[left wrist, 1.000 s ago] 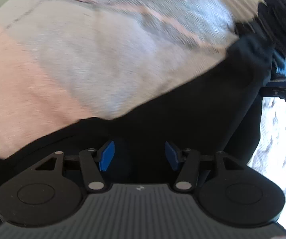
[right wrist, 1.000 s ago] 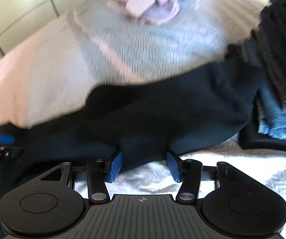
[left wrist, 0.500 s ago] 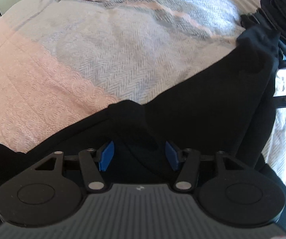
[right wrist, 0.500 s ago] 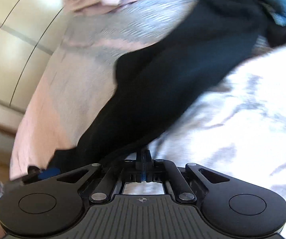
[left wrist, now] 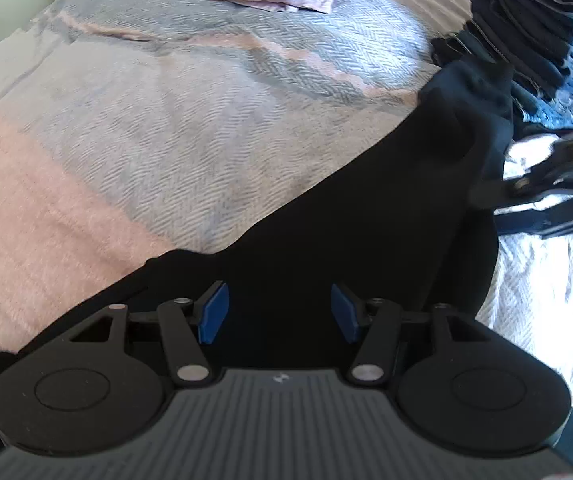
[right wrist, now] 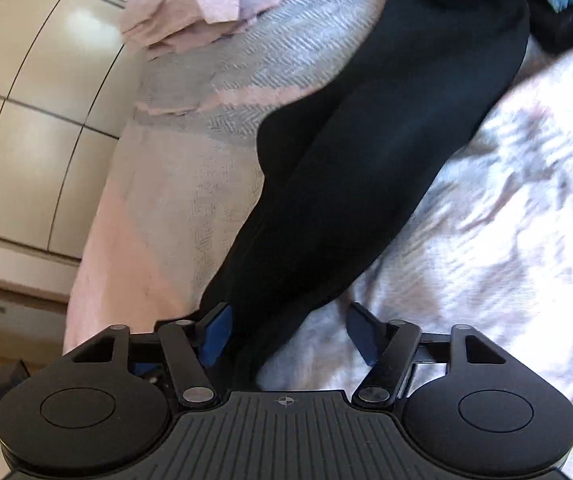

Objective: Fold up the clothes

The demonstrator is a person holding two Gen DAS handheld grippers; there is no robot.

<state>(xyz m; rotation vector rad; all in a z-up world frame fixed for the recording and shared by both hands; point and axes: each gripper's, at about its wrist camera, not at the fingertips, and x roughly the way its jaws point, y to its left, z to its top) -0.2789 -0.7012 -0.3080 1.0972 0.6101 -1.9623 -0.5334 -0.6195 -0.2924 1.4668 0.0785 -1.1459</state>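
Note:
A long black garment (left wrist: 366, 208) lies stretched across the bed, from my left gripper toward the far right. My left gripper (left wrist: 278, 312) is open, its blue pads (left wrist: 214, 312) just above the garment's near part. In the right wrist view the same garment (right wrist: 386, 152) runs from the far top down between the open fingers of my right gripper (right wrist: 290, 336). The cloth lies loose between the pads, nearer the left pad. The right gripper also shows in the left wrist view (left wrist: 546, 188) at the garment's right edge.
A pink and grey blanket (left wrist: 146, 120) covers the bed, with a white crumpled sheet (right wrist: 486, 220) on the right. Lilac cloth (right wrist: 206, 4) lies at the far end. A stack of folded dark and blue clothes (left wrist: 538, 28) stands far right. Cupboard doors (right wrist: 26, 100) are left of the bed.
My right gripper was shut on the garment's edge half a second ago and now stands open. My left gripper stayed open, and the garment has settled flatter on the bed.

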